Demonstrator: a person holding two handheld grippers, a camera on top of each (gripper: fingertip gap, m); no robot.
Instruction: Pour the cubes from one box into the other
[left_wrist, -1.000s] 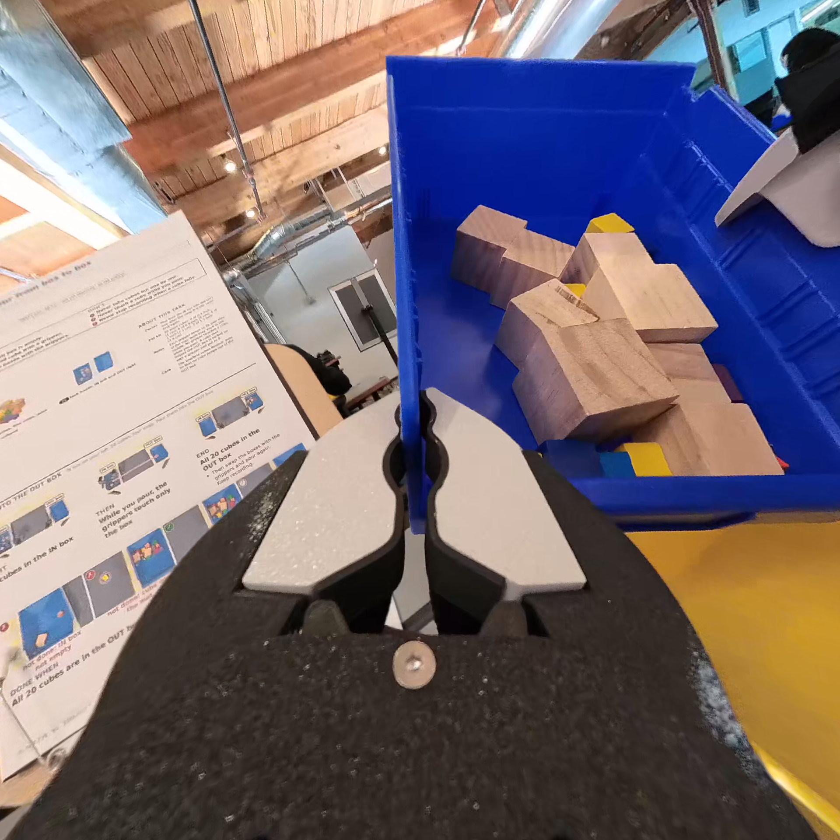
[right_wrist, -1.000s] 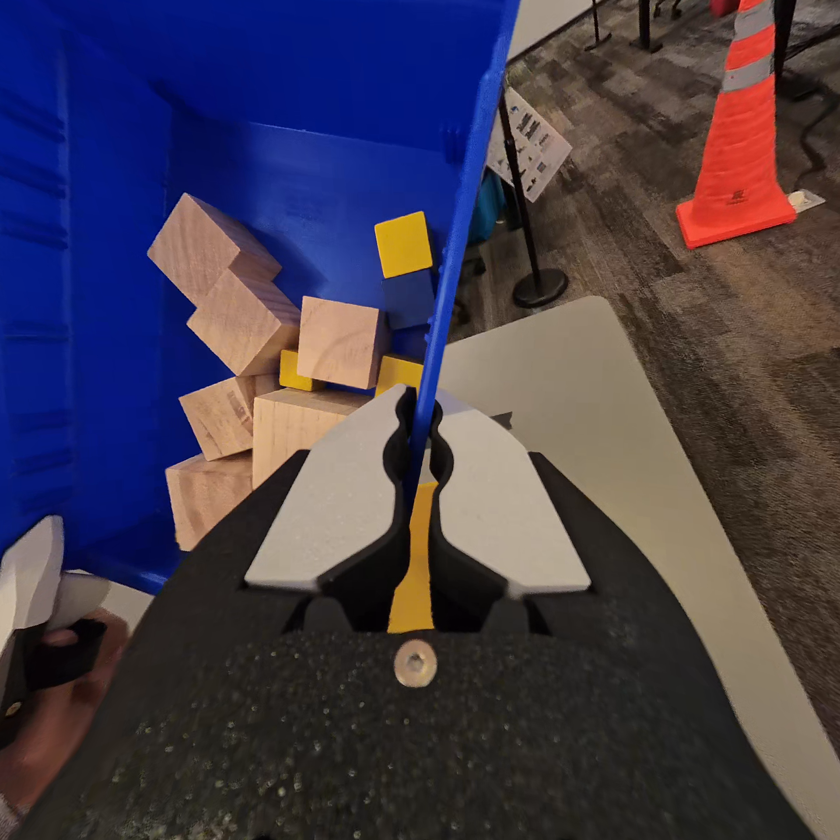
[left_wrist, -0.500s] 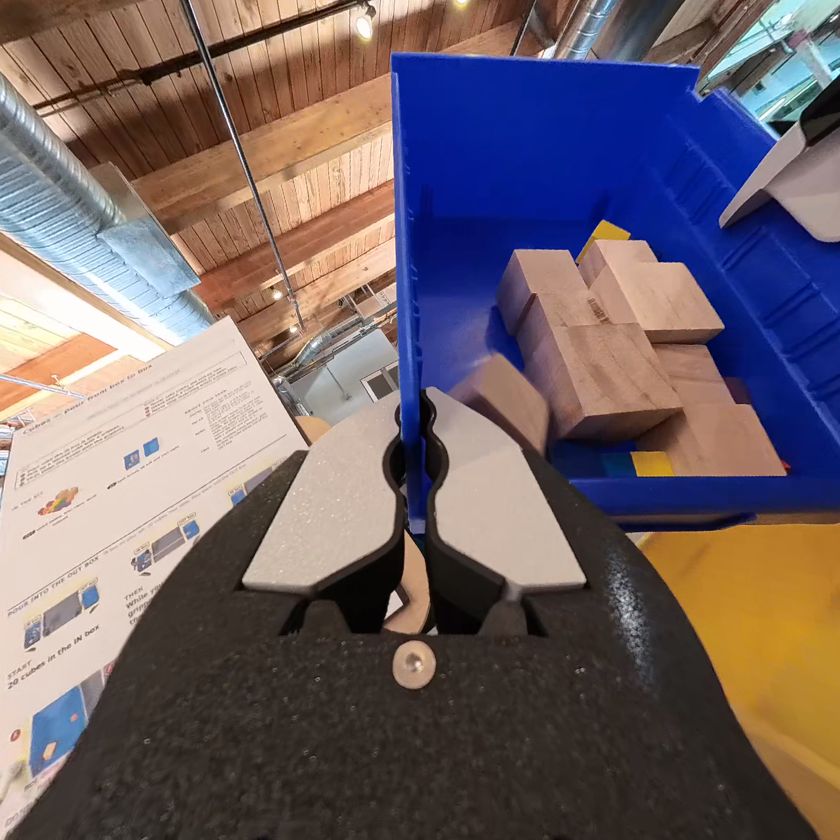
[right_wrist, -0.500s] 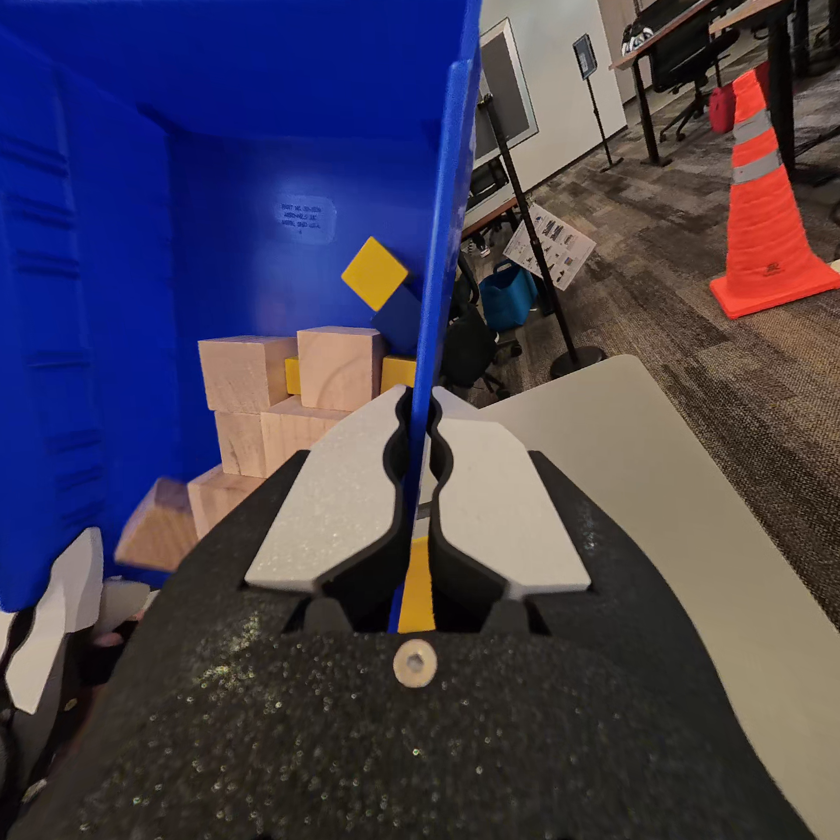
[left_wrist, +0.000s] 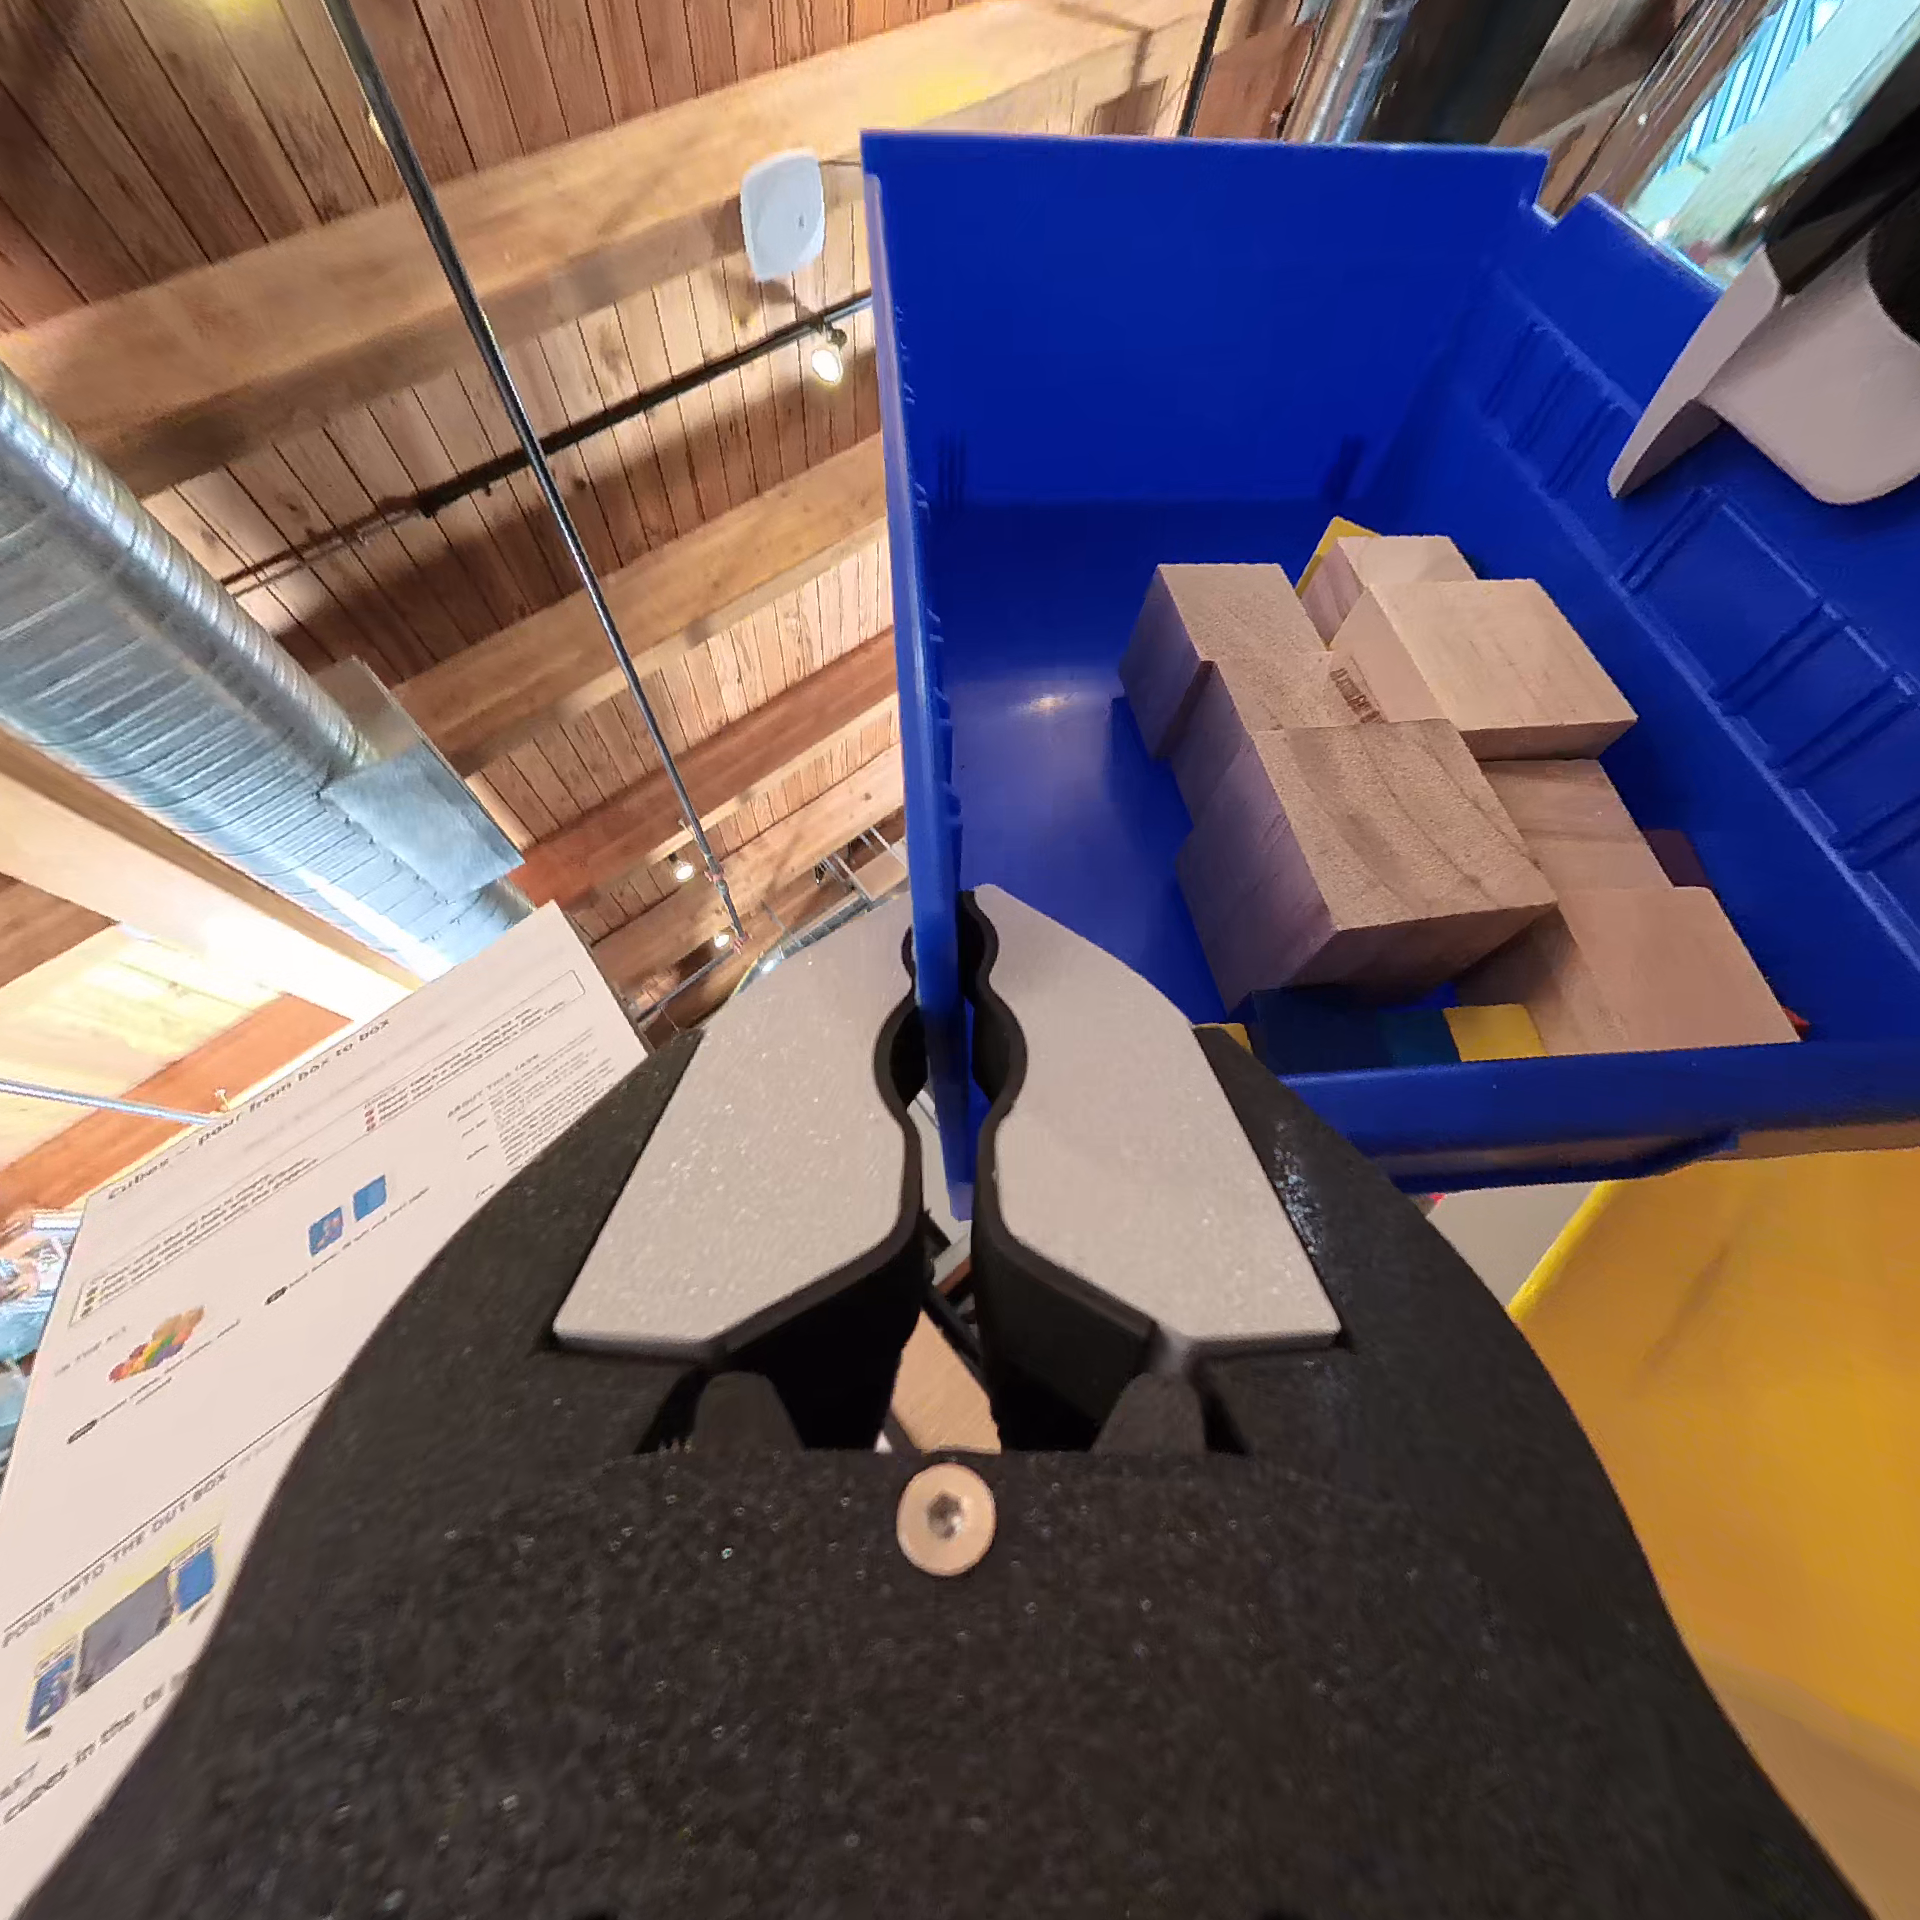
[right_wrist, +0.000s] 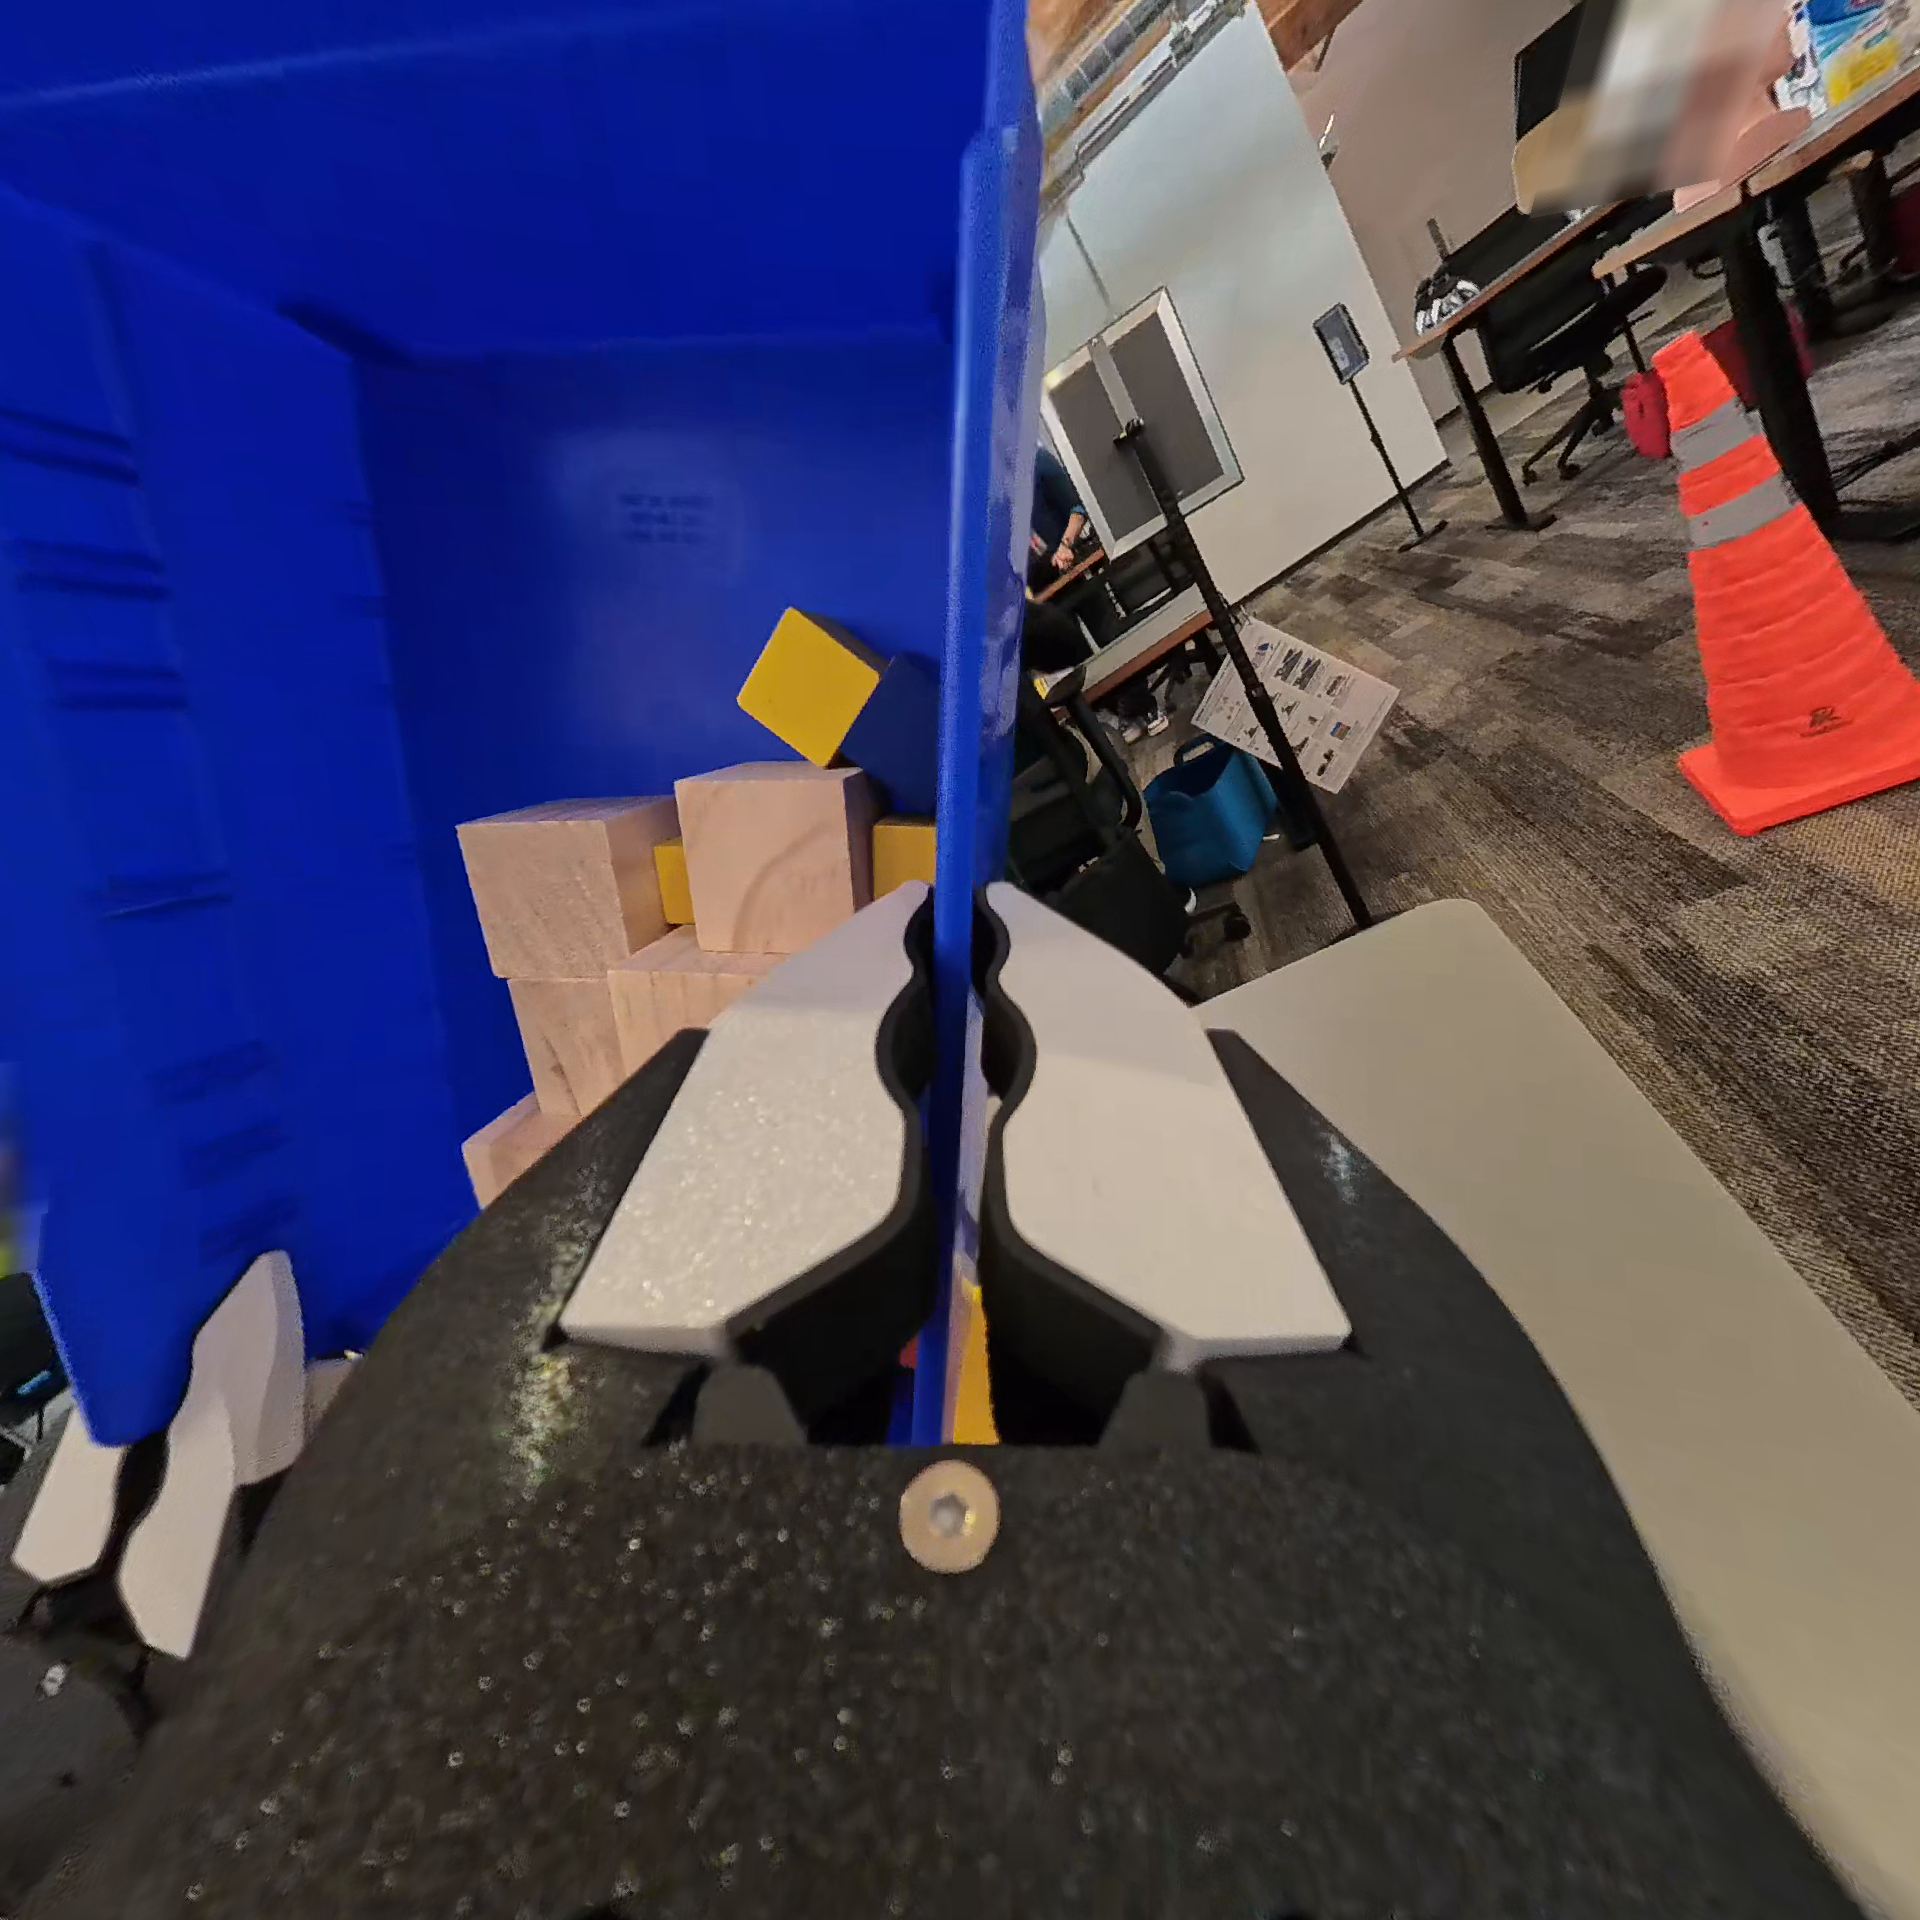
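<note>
I work in an open-plan office fitted out as a test space. Beyond the orange traffic cone (right_wrist: 1782, 665) stand desks (right_wrist: 1704, 223) and a swivel chair (right_wrist: 1558, 343) on patterned carpet (right_wrist: 1558, 831). Overhead run timber ceiling boards (left_wrist: 312, 208) and a metal duct (left_wrist: 177, 665).

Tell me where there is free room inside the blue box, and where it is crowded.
Inside the blue box, the floor beside the wall held by the left claw is bare. The cubes crowd the low lip and the side by the right claw. Outside, the grey table is bare.
</note>
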